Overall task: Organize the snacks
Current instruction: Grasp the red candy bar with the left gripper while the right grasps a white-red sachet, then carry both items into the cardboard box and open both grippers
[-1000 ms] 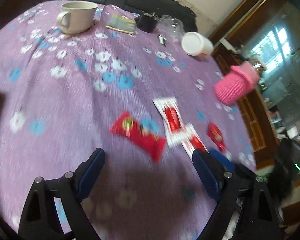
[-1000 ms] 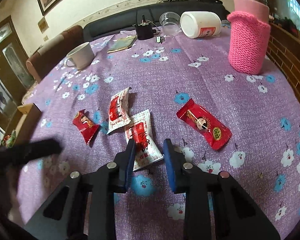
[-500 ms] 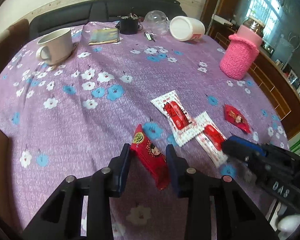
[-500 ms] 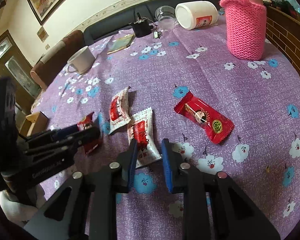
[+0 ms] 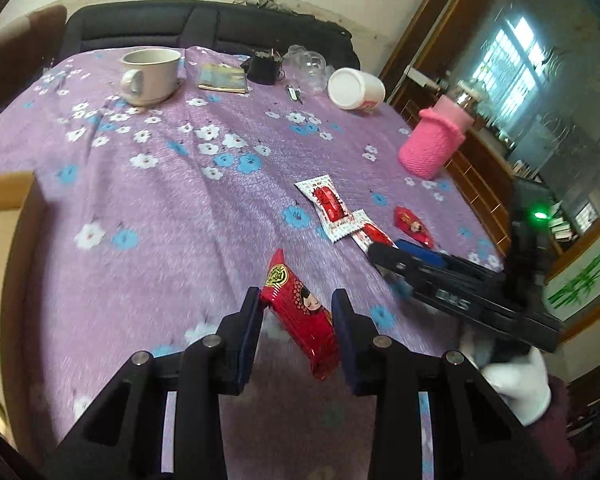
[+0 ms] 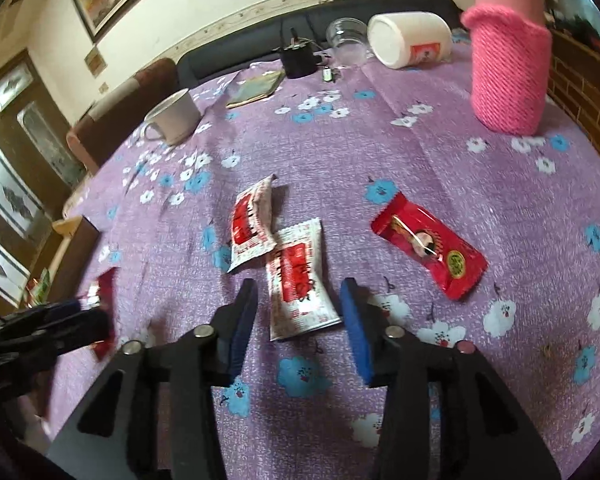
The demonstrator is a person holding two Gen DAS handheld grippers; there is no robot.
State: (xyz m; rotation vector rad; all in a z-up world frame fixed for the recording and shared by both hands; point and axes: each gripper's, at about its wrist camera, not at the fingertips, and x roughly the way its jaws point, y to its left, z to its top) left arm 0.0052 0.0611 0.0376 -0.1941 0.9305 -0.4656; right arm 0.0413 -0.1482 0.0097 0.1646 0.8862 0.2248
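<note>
A round table is covered by a purple cloth printed with blue and white flowers, with a dark sofa and a framed picture behind it. Four snack packets are counted – two red, two white-and-red. One red packet is clamped between the pads of the left gripper and is held clear of the cloth; the other red packet lies flat, to the right of the right gripper. The jaws of that gripper are opening, and the nearer white-and-red packet is seen between them, lying on the cloth with neither pad pressing on it. The second white-and-red packet lies just beyond, its corner overlapping the first. Of containers, a white mug stands upright – its contents cannot be made out; a white jar lies on its side; a clear glass vessel stands next to it; a bottle in a pink knitted sleeve stands upright. A cardboard box sits at the table's left edge, its inside mostly hidden.
</note>
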